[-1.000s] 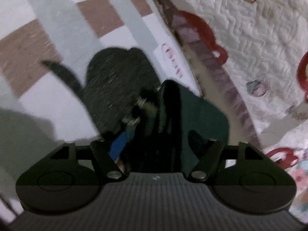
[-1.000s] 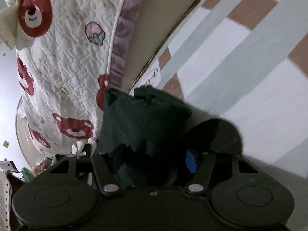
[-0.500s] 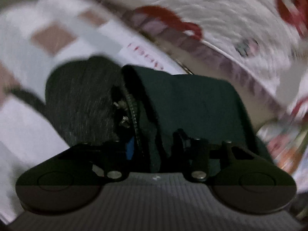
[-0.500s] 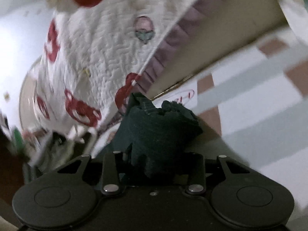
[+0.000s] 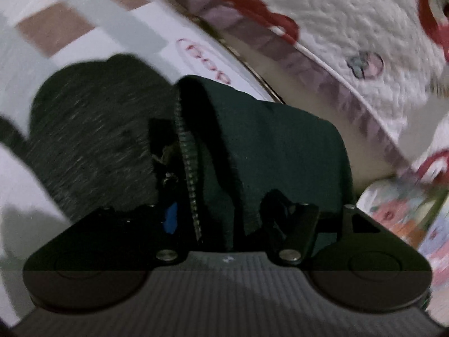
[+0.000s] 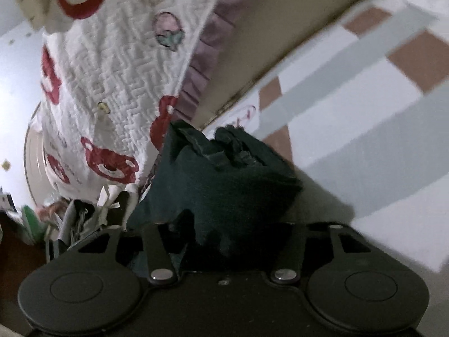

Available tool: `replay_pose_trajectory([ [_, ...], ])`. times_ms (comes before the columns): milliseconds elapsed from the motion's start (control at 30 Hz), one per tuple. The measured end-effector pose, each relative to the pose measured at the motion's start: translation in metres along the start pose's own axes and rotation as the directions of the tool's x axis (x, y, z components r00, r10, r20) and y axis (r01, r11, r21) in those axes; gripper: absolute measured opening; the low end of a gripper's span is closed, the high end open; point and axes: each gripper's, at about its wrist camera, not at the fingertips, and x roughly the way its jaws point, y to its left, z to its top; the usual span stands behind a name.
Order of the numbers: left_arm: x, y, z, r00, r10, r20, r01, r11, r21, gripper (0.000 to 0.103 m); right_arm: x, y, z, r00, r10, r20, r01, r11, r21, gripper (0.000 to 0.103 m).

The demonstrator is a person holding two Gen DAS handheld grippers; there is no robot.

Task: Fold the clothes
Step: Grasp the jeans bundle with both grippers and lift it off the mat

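Note:
A dark green garment (image 5: 280, 146) with a metal zipper (image 5: 188, 174) hangs from my left gripper (image 5: 221, 219), which is shut on its edge next to the zipper. In the right wrist view the same dark green garment (image 6: 230, 185) bunches up between the fingers of my right gripper (image 6: 224, 238), which is shut on it. The cloth hides most of both grippers' fingertips. The garment is lifted above a checked sheet (image 6: 364, 112) and casts a dark shadow (image 5: 92, 129) on it.
The checked sheet (image 5: 70, 22) in white, grey and brown covers the bed surface. A white quilt with red bears (image 6: 112, 78) and a purple frill hangs beside it. Cluttered items (image 6: 84, 213) lie on the floor at lower left of the right wrist view.
Both grippers have swung with the garment toward the quilt side. More green cloth now spreads across the left wrist view, and the cloth bunches higher in the right gripper.

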Motion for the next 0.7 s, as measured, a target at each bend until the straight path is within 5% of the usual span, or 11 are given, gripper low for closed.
replay_pose_trajectory([
  [67,0.001,-0.011,-0.001,1.000,0.012,0.009,-0.012,0.998,0.064,0.053,-0.003,0.007,0.000,1.000,0.020,0.015,-0.020,0.999,-0.036,0.067],
  [167,-0.003,-0.021,0.007,0.999,0.015,-0.028,-0.011,0.990,0.141,0.041,-0.009,0.018,-0.001,0.998,0.052,0.036,-0.048,0.995,-0.091,0.043],
  [267,-0.004,-0.041,0.016,0.994,-0.047,-0.094,0.066,0.975,0.212,0.038,-0.025,0.031,-0.003,0.996,0.061,0.069,-0.050,0.986,-0.157,0.042],
  [333,-0.002,-0.060,0.017,0.990,-0.061,-0.128,0.095,0.955,0.282,0.038,-0.040,0.029,-0.004,0.995,0.043,0.089,-0.030,0.988,-0.153,0.042],
  [533,0.037,-0.078,0.003,0.969,0.010,-0.248,0.064,0.956,0.286,0.041,-0.044,0.000,-0.009,0.995,-0.036,0.095,0.040,0.998,-0.040,0.045],
  [633,0.042,-0.065,0.013,0.951,-0.025,-0.308,0.087,0.978,0.188,0.047,-0.044,-0.015,-0.012,0.993,-0.076,0.093,0.075,0.997,0.019,0.063],
  [700,0.045,-0.057,0.016,0.944,-0.042,-0.329,0.086,0.989,0.121,0.047,-0.044,-0.023,-0.013,0.992,-0.087,0.096,0.082,0.995,0.051,0.066],
])
